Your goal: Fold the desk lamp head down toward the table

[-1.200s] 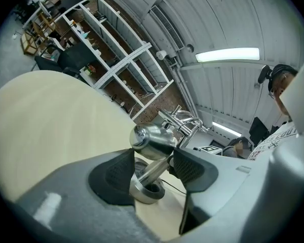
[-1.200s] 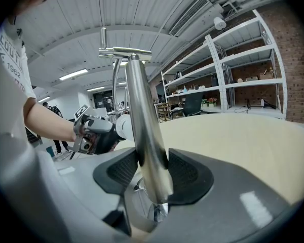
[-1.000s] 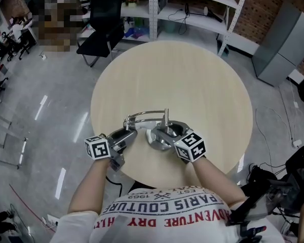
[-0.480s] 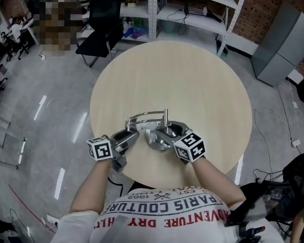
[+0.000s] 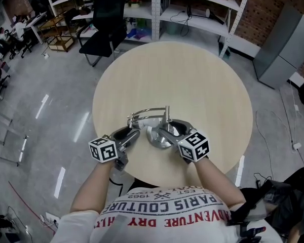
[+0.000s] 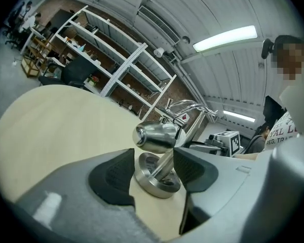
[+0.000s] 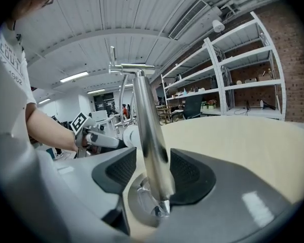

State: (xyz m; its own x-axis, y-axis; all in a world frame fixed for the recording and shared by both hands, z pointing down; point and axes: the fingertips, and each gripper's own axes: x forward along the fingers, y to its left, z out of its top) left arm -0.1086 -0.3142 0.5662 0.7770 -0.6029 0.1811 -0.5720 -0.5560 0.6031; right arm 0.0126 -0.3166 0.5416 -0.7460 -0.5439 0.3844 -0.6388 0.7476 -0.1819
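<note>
A chrome desk lamp stands near the round table's front edge, with its round base [image 5: 159,139] and its thin folded arm [image 5: 147,111]. The left gripper [image 5: 135,132] points at it from the left. Its jaws stand wide, and the lamp head [image 6: 157,135] lies just past the fingertips, low over the base [image 6: 154,182]. No pad visibly presses on the head. The right gripper [image 5: 163,131] comes from the right and is shut on the lamp post [image 7: 149,135] just above the base. The left gripper [image 6: 154,159] and right gripper [image 7: 152,170] face each other across the lamp.
The table [image 5: 192,75] is bare beyond the lamp. Behind it are a black office chair [image 5: 104,22] and metal shelves [image 5: 192,4], with a grey cabinet [image 5: 281,44] at the right. The table's front edge lies just under both hands.
The left gripper has rolled slightly at the lamp head. Lamp and right gripper stay where they were.
</note>
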